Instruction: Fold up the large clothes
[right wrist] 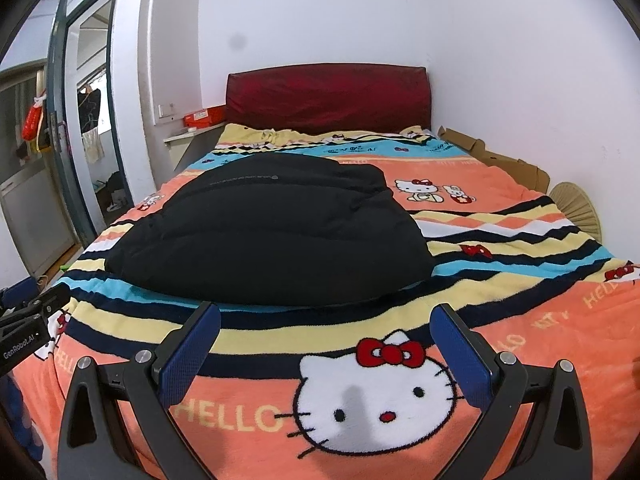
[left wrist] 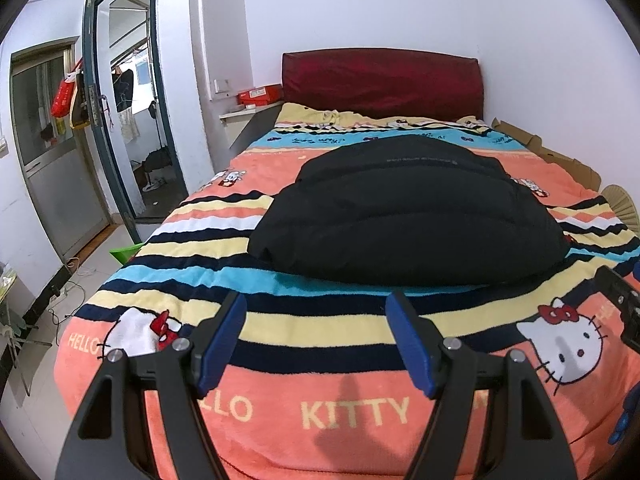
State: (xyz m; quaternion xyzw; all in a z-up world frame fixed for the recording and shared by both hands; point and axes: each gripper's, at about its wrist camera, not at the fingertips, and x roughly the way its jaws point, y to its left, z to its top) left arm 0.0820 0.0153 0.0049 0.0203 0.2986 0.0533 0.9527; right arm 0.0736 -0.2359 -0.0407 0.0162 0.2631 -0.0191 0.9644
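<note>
A black puffy quilted garment (left wrist: 408,212), folded into a rounded, thick bundle with faint horizontal seams, lies at mid-frame on a striped cartoon-cat blanket (left wrist: 320,332) covering the bed. The left gripper (left wrist: 316,312) and right gripper (right wrist: 326,320), both at lower frame, stand wide and empty, short of the garment's near edge. A dark red headboard (left wrist: 380,80) closes the upper centre.

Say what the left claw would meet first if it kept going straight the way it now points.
Probably the striped blanket just short of the black jacket. The open left claw points down at the bed, so the blanket likely comes first, though depth is hard to judge here.
</note>
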